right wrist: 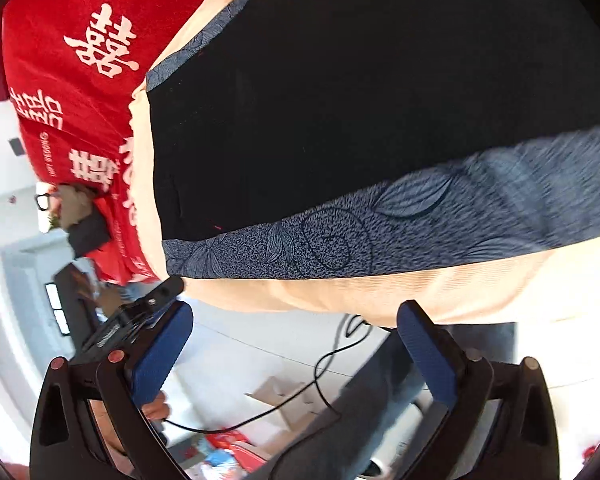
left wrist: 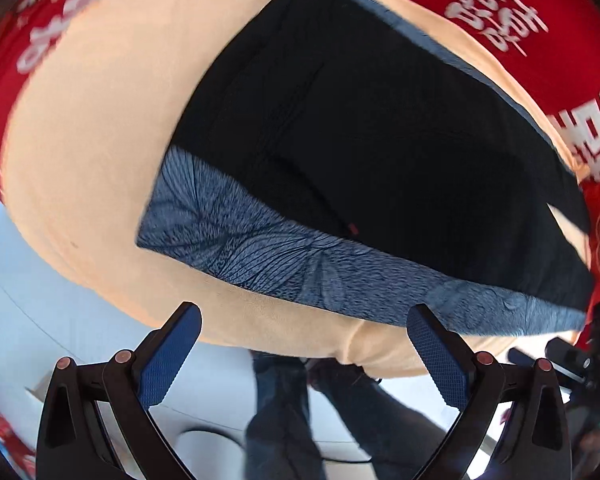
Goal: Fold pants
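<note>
Both grippers hang open over the edge of the tabletop, empty, with the pants lying flat ahead of them.

The pants (left wrist: 380, 132), black with a blue-grey leaf-patterned band (left wrist: 300, 264) along the near edge, lie spread on a peach cloth (left wrist: 92, 128) that covers the tabletop; a red cloth (left wrist: 500, 12) with white characters lies beyond it. The left gripper (left wrist: 302, 354) has its blue-padded fingers (left wrist: 168, 356) spread wide with nothing between them, its tips just short of the band, above the cloth's near edge. The right gripper (right wrist: 296, 356) is likewise wide apart and holds nothing, its fingers (right wrist: 428, 356) just below the peach cloth's edge near the patterned band. Under both, a pale floor (right wrist: 260, 344), a black cable (right wrist: 324, 364) and a person's legs (left wrist: 276, 412) show, blurred.
</note>
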`<state>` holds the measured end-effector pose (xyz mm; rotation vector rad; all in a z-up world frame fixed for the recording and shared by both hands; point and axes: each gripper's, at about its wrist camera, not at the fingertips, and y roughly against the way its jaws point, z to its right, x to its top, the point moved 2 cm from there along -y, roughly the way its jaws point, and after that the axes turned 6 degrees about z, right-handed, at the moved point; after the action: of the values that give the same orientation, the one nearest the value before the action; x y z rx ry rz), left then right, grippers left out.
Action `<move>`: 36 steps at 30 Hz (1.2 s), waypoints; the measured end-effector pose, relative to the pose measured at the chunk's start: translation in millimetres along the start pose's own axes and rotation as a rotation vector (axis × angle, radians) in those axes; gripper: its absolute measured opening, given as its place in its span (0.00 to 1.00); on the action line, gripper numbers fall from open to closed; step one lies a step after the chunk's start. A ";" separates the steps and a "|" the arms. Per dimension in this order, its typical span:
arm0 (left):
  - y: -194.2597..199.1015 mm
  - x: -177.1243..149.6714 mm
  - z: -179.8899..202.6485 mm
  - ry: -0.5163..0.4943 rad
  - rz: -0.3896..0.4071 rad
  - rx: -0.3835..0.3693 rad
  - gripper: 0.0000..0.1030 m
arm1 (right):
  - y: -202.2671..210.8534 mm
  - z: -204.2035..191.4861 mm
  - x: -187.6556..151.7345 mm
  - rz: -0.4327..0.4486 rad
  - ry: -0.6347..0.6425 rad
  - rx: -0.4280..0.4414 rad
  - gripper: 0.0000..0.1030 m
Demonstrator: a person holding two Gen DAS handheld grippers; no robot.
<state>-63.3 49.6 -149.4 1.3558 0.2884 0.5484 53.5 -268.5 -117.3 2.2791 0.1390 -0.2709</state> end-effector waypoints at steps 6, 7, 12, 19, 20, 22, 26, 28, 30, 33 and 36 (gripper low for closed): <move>-36.0 -11.0 -13.6 0.054 0.002 -0.139 1.00 | -40.6 29.0 -9.8 0.011 -0.036 0.099 0.68; -39.2 -12.2 -12.9 0.053 0.000 -0.150 1.00 | -42.9 33.1 -7.8 0.026 -0.054 0.120 0.68; -46.6 -9.3 -3.1 0.075 -0.018 -0.224 1.00 | -44.6 38.1 -5.3 0.078 -0.158 0.269 0.23; -50.9 8.0 10.3 0.158 -0.044 -0.332 1.00 | -12.4 -12.4 6.5 0.149 -0.058 0.409 0.19; -50.9 12.5 8.2 0.192 -0.030 -0.343 1.00 | -8.1 -20.2 9.0 0.151 -0.033 0.415 0.19; -49.5 19.6 4.7 0.245 0.005 -0.355 0.98 | -3.6 -21.0 11.8 0.152 -0.019 0.393 0.19; -51.2 26.4 3.6 0.282 0.005 -0.361 0.91 | 0.7 18.3 -2.2 0.140 -0.086 0.280 0.46; -49.8 25.5 7.9 0.225 0.003 -0.341 0.90 | 5.6 40.2 -13.5 0.156 -0.143 0.228 0.55; -50.4 25.5 11.7 0.206 0.002 -0.335 0.90 | 8.9 64.2 -19.9 0.174 -0.183 0.218 0.55; -53.0 27.9 16.5 0.204 0.000 -0.329 0.90 | 9.2 87.5 -22.8 0.203 -0.222 0.209 0.55; -56.0 31.0 25.6 0.182 -0.001 -0.310 0.90 | 7.2 103.6 -21.9 0.216 -0.287 0.294 0.54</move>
<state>-12.9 38.0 -195.0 1.0084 0.3370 0.6868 18.1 -351.3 -173.3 2.4881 -0.3126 -0.5281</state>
